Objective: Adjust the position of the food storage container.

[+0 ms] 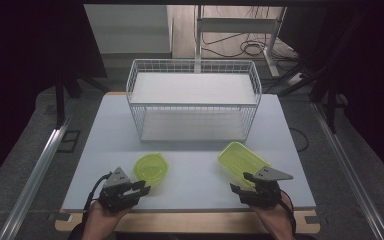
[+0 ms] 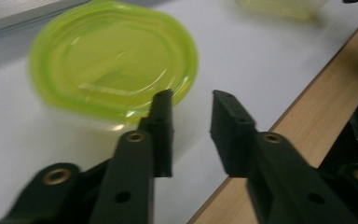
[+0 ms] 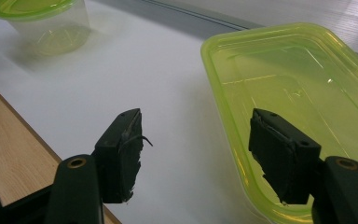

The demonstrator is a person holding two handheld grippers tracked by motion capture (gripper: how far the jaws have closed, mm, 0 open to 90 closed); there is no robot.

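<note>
A round-oval yellow-green lidded container (image 1: pixel 150 167) (image 2: pixel 114 60) (image 3: pixel 42 23) sits near the front left of the white table (image 1: pixel 190 187). My left gripper (image 1: pixel 142 189) (image 2: pixel 191 100) is just in front of it, open with nothing between its jaws; one fingertip is close to the lid's near rim. A rectangular yellow-green lidded container (image 1: pixel 240 159) (image 3: pixel 298 93) (image 2: pixel 279 7) lies at the front right. My right gripper (image 1: pixel 242 182) (image 3: pixel 196 113) is open, its jaws standing either side of that container's near rim without pressing on it.
A white wire rack (image 1: pixel 194 100) with two shelves stands at the back middle of the table. A wooden board edge (image 1: pixel 205 222) runs along the front. Behind the table are a desk frame and cables on the floor (image 1: pixel 250 47).
</note>
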